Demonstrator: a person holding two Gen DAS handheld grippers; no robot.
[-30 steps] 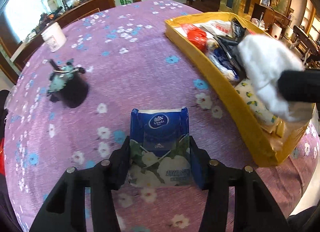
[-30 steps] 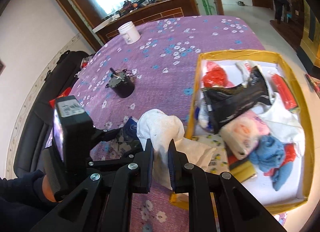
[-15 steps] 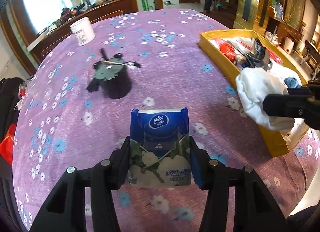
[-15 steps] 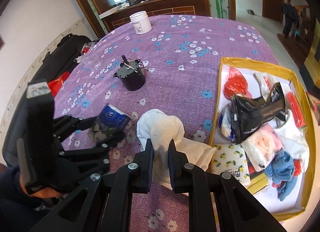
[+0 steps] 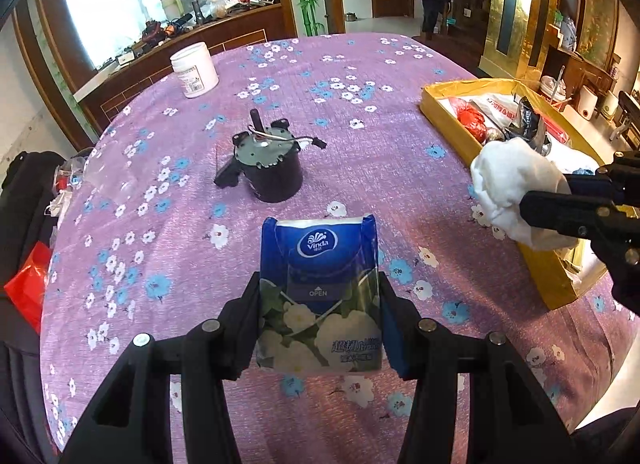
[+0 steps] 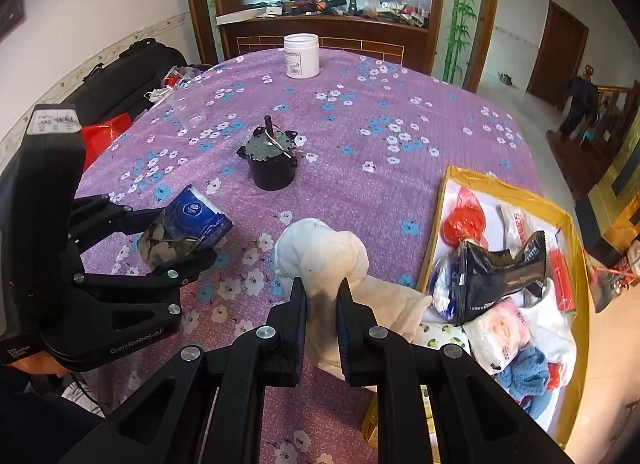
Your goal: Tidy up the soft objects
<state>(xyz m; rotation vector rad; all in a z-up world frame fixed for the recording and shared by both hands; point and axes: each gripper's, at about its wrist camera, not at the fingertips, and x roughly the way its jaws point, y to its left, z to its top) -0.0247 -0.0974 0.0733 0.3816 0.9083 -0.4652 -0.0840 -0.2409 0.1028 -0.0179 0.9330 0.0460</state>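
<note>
Black plastic fingers (image 6: 298, 316), silver screws, blue pads, dark sleeve (image 6: 36, 424)

The black two-finger left gripper (image 5: 320, 304) points steeply down, jaws clamped. The black right gripper (image 6: 321, 296) pinches nearly closed beside it.

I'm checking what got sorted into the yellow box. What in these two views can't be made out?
- Box near end: cut off by the right-wrist frame edge; in the left-wrist view the white cloth and right tongs cover it.
- Items under the black bag: hidden.
- Jar label: too small.
- Tissue pack underside: faces away.
</note>
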